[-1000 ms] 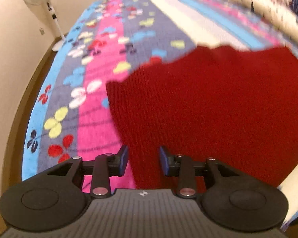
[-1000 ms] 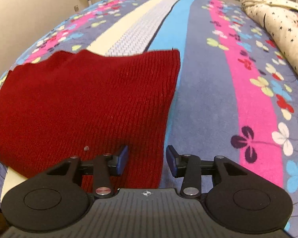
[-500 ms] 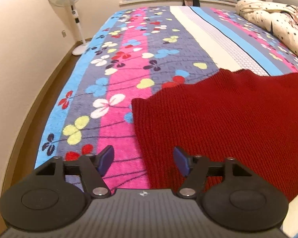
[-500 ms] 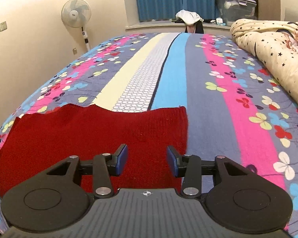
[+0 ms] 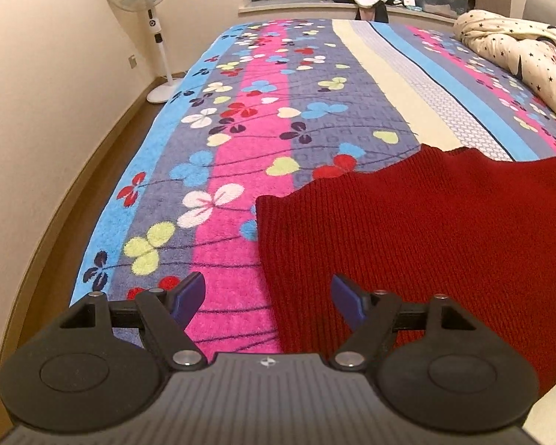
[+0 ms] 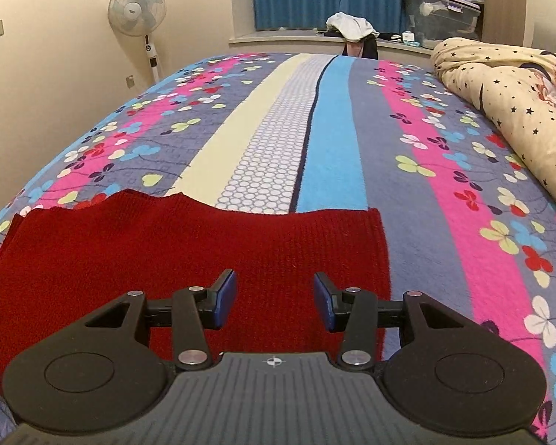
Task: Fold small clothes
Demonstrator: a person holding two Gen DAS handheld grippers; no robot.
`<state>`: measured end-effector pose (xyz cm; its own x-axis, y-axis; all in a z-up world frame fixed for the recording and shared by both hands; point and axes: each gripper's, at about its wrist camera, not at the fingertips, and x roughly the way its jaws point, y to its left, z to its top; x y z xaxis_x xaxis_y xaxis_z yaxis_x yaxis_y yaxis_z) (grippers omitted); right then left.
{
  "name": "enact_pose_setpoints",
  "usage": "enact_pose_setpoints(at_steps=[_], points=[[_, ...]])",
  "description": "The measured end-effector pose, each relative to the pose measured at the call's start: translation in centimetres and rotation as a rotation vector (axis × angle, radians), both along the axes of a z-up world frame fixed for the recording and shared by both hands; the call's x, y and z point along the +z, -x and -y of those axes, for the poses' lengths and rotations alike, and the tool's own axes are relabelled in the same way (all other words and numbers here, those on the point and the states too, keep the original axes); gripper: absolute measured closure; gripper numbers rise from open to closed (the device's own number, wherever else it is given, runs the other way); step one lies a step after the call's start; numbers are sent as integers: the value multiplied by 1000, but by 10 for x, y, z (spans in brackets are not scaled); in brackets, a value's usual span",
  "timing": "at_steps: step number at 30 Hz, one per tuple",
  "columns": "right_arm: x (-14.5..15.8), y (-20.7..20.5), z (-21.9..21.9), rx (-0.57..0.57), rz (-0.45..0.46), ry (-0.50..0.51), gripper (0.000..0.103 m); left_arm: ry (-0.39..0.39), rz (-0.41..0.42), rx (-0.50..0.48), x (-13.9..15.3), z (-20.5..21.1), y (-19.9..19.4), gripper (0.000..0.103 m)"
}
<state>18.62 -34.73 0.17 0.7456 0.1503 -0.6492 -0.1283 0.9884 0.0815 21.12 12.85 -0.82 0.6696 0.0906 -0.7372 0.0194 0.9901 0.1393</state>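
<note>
While the red knit garment (image 5: 419, 241) lies spread flat on the near end of the striped floral bedspread (image 5: 248, 111), neither claw holds it. The left gripper (image 5: 268, 294) hangs above the garment's left edge, jaws wide and just been opening, nothing pinched between them, only pink pile and red hem showing below. The right gripper (image 6: 274, 298) hangs over the right part of the garment (image 6: 189, 252), jaws at a middling gap, pads clear of the cloth.

Handling, as a judgement: ribbed knit, soft and limp, light, no stiffness, so it will sag and drape from any pinch point. Not fragile, not slippery; the fuzzy bedspread probably grabs it, so dragging may bunch it rather than slide it. The far edge is wavy, not straight, and a second layer seems to peek out at the far left corner, so it may be doubled over already; hard to tell.

Where to grip: the two near corners or the side hems, one claw each, pinching through all layers at the edge and lifting together so the fold line stays straight. A mid-panel pinch would just tent the fabric.

The star-print duvet (image 6: 507, 85) sits well apart at the right.
</note>
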Motion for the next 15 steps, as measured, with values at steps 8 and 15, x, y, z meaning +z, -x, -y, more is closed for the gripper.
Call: enact_pose_setpoints(at_steps=[8, 15], points=[[3, 1, -20, 16, -1, 14, 55, 9, 4, 12, 2, -6, 3, 23], [6, 4, -33, -4, 2, 4, 55, 22, 11, 39, 5, -17, 8, 23]])
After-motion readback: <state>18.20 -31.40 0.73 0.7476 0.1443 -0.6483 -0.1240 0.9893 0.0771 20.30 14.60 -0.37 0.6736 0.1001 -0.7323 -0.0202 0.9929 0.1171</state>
